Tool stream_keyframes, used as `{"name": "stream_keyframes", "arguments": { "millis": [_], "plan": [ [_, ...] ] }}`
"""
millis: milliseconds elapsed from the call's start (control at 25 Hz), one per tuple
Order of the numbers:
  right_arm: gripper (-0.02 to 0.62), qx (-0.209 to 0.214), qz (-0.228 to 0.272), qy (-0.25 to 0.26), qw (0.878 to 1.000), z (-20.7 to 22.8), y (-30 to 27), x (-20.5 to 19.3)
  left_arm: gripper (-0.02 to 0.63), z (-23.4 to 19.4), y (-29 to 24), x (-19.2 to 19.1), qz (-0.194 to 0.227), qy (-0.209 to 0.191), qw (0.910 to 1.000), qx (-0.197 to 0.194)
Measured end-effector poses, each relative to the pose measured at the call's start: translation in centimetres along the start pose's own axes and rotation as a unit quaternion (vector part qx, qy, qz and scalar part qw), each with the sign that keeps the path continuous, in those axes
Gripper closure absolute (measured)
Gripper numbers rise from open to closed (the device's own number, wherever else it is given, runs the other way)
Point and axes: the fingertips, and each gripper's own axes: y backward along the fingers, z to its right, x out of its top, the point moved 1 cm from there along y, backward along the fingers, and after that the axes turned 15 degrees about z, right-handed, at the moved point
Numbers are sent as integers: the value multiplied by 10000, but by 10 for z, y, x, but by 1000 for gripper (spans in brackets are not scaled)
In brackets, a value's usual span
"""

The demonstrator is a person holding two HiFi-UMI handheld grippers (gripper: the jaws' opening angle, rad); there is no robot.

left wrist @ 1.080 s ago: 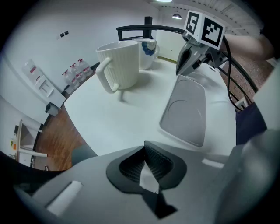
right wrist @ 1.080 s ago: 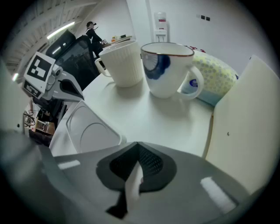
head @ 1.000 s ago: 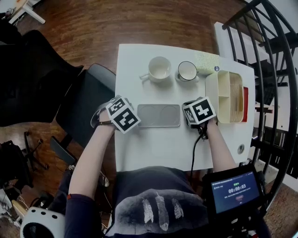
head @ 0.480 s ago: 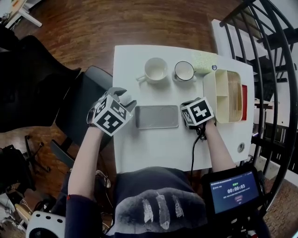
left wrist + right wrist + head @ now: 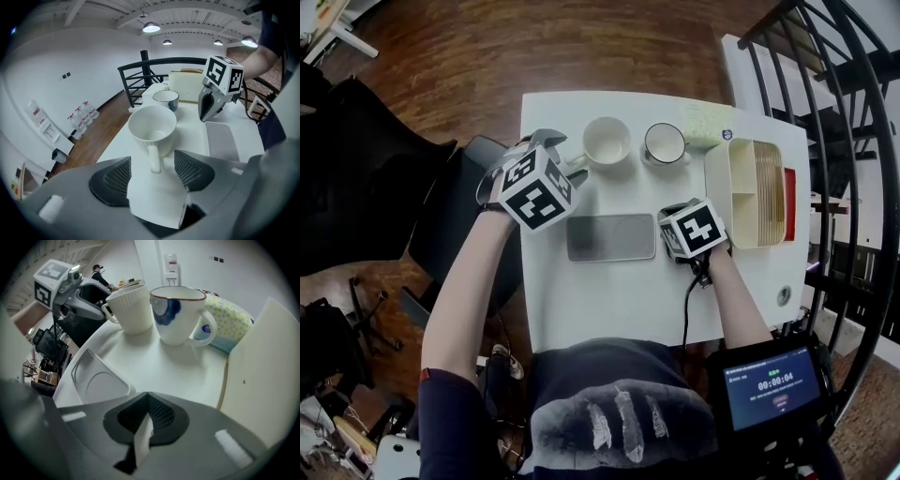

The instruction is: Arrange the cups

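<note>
Flanking ribbed white cup (image 5: 152, 127) handle, left gripper (image 5: 152, 169) jaws just opened wide; right gripper (image 5: 146, 422) jaws closed, empty.

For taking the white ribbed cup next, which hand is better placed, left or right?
Left, I think. The left tool faces the white ribbed cup; its jaws have just been opening, and the handle stands between them, ungripped. The right tool is shut and farther from that cup.
</note>
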Motion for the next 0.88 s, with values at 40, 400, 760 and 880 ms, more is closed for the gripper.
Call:
{"name": "stream_keyframes", "arguments": {
  "millis": [40,400,760,880],
  "plan": [
    [589,-2,-1,3,10000,-1,0,0,319,1,-4,-1,-55,-73,9999,-56],
    [589,7,42,49,10000,-6,2,2,466,0,-14,-8,-314,-507,9976,-364],
    [589,46,52,34,10000,-8,3,2,549,4,-13,-10,-247,-576,9963,-594],
    [589,54,77,26,10000,-8,3,2,546,5,-12,-10,-183,-501,9969,-581]
  ]
}}
